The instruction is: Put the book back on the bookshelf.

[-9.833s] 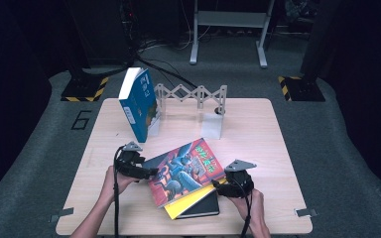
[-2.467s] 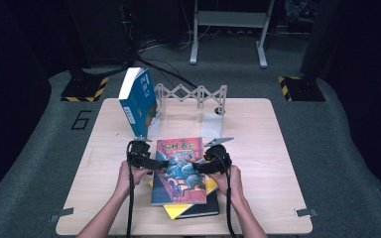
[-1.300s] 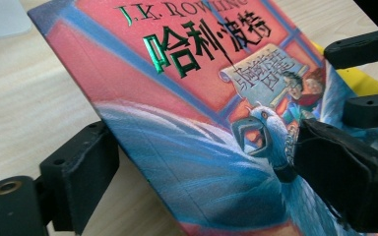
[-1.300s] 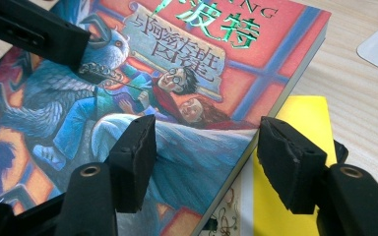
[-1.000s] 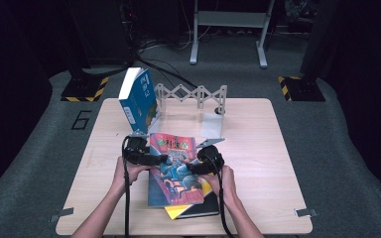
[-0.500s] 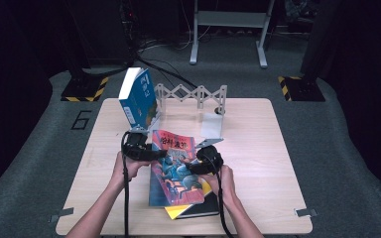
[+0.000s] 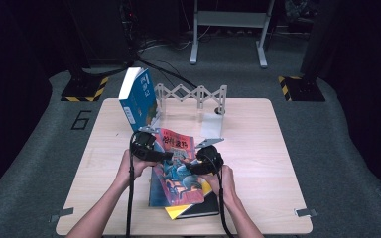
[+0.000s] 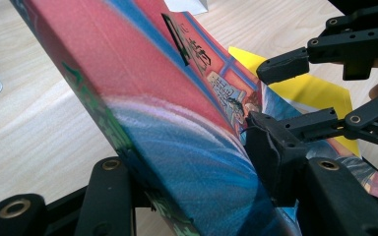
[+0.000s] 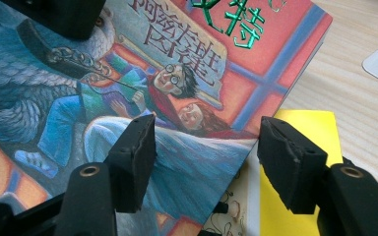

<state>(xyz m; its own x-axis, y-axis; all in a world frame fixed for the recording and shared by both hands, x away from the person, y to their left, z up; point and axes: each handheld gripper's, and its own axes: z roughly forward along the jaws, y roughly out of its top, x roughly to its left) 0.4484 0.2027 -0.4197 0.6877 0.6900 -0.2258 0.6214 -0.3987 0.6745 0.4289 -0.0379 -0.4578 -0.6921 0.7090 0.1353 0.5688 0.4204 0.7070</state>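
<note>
1. The colourful book [image 7: 174, 171] is a thick paperback and likely fairly heavy. Its glossy cover looks slippery and the block of pages can sag, so it seems best held by its two long edges, near the upper half, one gripper on each side.
2. The cover is red at the top with green foil lettering, and blue lower down, with a cartoon of a boy in glasses riding a feathered creature. The spine is red and blue with green print.
3. The book sits mid-tabletop [image 7: 258, 148], its upper end tipped up off a yellow book [image 7: 191, 210] that lies flat under it.
4. The left gripper [image 7: 164, 155] has just been closing. In the left gripper view its jaws sit on either side of the spine edge, one pad [image 8: 266, 157] pressing on the cover, so it is pinching the book.
5. The right gripper [image 7: 191, 167] stands at the opposite long edge. In the right gripper view one pad [image 9: 135, 152] lies over the cover and the other over the yellow book; I cannot tell whether they press the book.
6. A blue book [image 7: 139, 97] stands upright against a grey rack [image 7: 191, 94] at the far side.
</note>
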